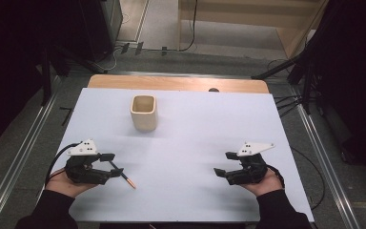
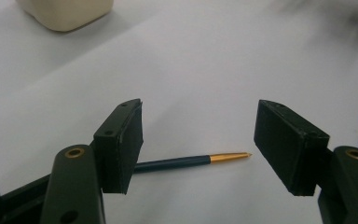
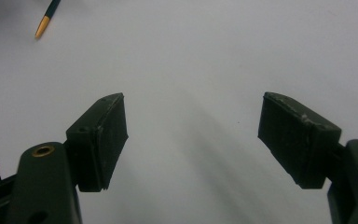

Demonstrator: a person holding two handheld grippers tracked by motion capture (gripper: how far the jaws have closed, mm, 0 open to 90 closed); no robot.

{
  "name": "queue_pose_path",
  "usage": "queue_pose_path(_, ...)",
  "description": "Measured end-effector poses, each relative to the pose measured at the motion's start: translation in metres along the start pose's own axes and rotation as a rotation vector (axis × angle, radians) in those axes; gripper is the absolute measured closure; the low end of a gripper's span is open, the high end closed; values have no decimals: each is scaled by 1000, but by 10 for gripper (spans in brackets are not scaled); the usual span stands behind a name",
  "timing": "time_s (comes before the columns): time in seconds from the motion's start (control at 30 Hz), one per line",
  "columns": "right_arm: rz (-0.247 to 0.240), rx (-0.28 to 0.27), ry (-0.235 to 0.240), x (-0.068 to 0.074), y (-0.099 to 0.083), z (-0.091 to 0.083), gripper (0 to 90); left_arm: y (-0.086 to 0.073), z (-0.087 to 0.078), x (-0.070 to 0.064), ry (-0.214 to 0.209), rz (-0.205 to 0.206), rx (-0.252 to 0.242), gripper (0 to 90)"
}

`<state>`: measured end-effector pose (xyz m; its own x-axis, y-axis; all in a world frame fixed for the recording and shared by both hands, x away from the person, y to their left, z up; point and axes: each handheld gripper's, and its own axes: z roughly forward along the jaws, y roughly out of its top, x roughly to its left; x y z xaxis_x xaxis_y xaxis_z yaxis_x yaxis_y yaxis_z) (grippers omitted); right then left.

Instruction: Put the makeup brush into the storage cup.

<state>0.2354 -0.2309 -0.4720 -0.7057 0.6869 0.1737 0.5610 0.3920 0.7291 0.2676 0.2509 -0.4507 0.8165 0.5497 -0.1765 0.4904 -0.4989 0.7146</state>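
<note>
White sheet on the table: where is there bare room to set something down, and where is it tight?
The white sheet is bare between the left gripper and the right gripper, and right of the cream cup out to the sheet's right edge. It is tight only at the near left, where the pen lies by the left gripper's open jaws.

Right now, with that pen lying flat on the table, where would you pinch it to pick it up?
Probably around the dark barrel of the pen, not the thin gold tip. It lies flat on the white table, so coming straight down with one jaw either side of its length suits it. The left gripper is nearest, its jaws already open beside it.
</note>
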Motion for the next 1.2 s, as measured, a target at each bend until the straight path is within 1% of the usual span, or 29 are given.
queue_pose_path(0.27,1,-1,-3,0,0,0,245,3,3,1,-5,12,-13,328)
queue_pose_path(0.33,2,-3,0,0,0,0,245,5,6,3,-11,12,-24,329)
queue_pose_path(0.53,2,-7,7,0,0,0,244,13,16,9,-11,36,-29,330)
queue_pose_path(0.57,3,-7,8,0,0,0,244,15,18,10,-13,30,-31,330)
queue_pose_path(0.73,4,-12,13,-1,0,0,243,21,24,15,-3,24,-39,329)
queue_pose_path(0.97,20,-34,38,0,0,0,236,29,30,19,26,43,-64,329)
queue_pose_path(1.1,13,-32,46,0,1,1,236,38,35,22,33,53,-74,329)
queue_pose_path(1.2,14,-32,48,0,1,1,236,42,38,24,21,60,-70,329)
